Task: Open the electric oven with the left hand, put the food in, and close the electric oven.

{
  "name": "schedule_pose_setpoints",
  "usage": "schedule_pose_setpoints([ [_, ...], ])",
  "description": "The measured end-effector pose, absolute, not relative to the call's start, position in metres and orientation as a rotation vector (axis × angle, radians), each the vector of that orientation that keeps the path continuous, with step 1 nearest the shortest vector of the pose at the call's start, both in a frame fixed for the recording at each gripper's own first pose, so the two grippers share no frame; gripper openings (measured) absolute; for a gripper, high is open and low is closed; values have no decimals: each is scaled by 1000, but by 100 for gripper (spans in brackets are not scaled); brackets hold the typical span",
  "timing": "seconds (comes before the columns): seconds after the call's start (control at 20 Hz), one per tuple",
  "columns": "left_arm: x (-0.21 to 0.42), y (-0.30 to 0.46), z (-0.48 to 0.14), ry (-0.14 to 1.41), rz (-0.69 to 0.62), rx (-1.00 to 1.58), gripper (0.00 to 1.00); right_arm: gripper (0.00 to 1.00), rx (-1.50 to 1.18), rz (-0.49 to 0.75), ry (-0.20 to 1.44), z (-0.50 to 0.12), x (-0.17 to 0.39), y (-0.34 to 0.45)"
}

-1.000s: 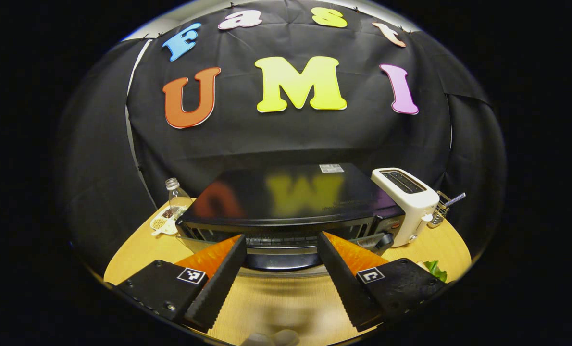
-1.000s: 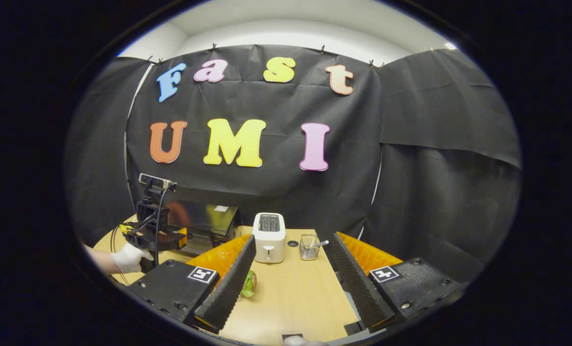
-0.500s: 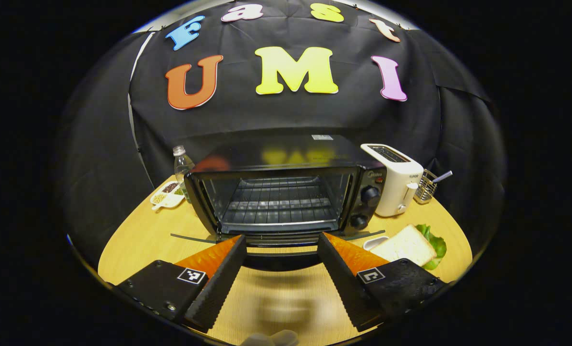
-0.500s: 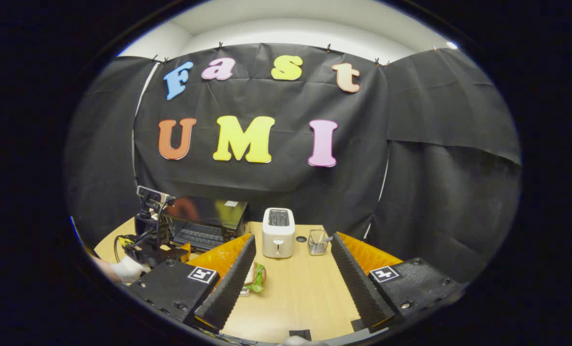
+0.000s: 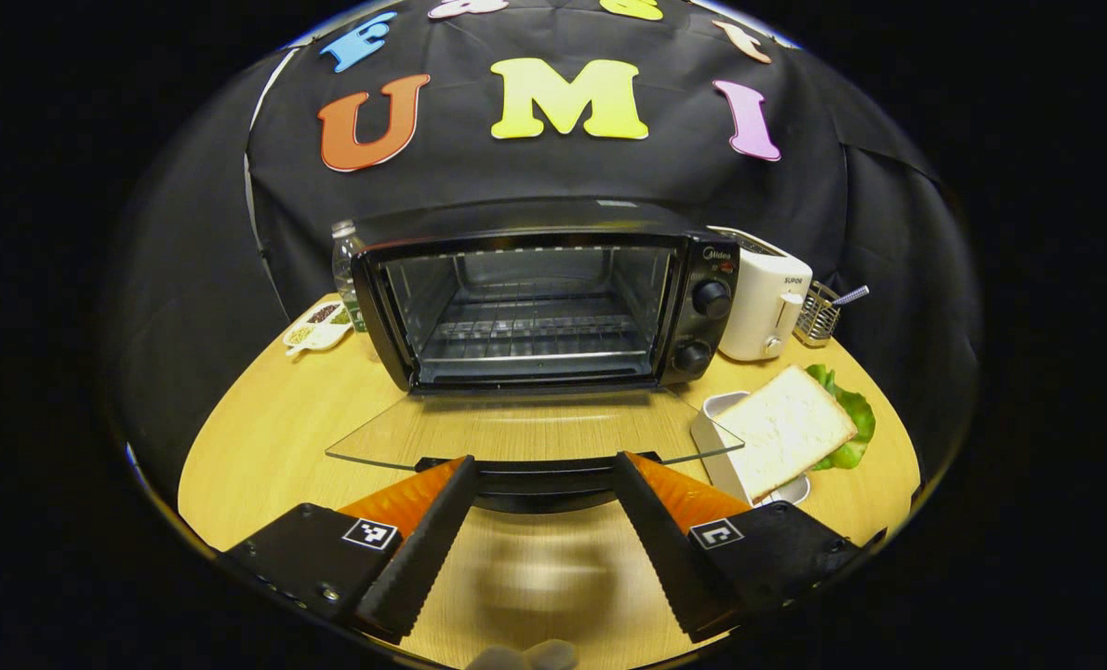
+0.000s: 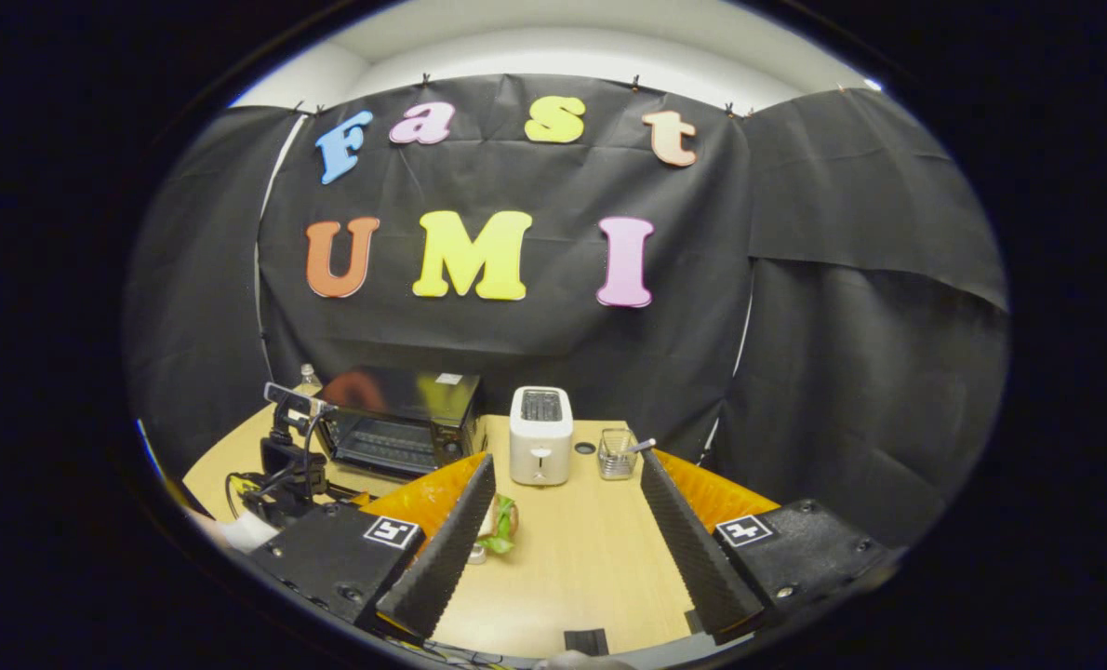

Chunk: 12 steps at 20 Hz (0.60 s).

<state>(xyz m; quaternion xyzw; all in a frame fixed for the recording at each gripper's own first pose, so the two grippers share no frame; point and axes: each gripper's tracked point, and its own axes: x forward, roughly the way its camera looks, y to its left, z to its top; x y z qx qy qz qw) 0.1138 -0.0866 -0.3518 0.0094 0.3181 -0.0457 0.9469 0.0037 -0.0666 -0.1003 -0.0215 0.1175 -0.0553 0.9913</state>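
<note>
Oven point(image 5: 540, 307) sits mid-table, its glass door point(image 5: 535, 437) dropped flat; left gripper point(image 5: 540, 475) straddles the door handle, fingers wide. Sandwich point(image 5: 786, 430) waits alongside; right gripper point(image 6: 567, 521) hovers wide, empty.

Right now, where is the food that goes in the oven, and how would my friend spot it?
Find the black oven with its glass door lying open on the wooden table. In front of its knobs, near the white toaster, a small white dish holds the sandwich: pale square bread over green lettuce, the only food with leaves.
</note>
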Motion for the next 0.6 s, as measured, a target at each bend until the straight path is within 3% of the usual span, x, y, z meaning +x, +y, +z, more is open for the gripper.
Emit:
schedule_pose_setpoints([
  [0.3, 101, -87, -399, 805, -89, -6, 96, 91, -46, -109, 260, -111, 9, -68],
  [0.35, 99, -87, -405, 826, -88, -8, 96, 100, -45, -109, 266, -114, 11, -69],
  [0.4, 99, -87, -411, 846, -86, -11, 96, 91, -44, -106, 272, -118, 13, -70],
  [0.45, 98, -88, -414, 859, -86, -11, 96, 100, -41, -106, 280, -122, 15, -72],
  [0.6, 99, -89, -412, 853, -88, -6, 96, 100, -23, -90, 317, -140, 23, -74],
])
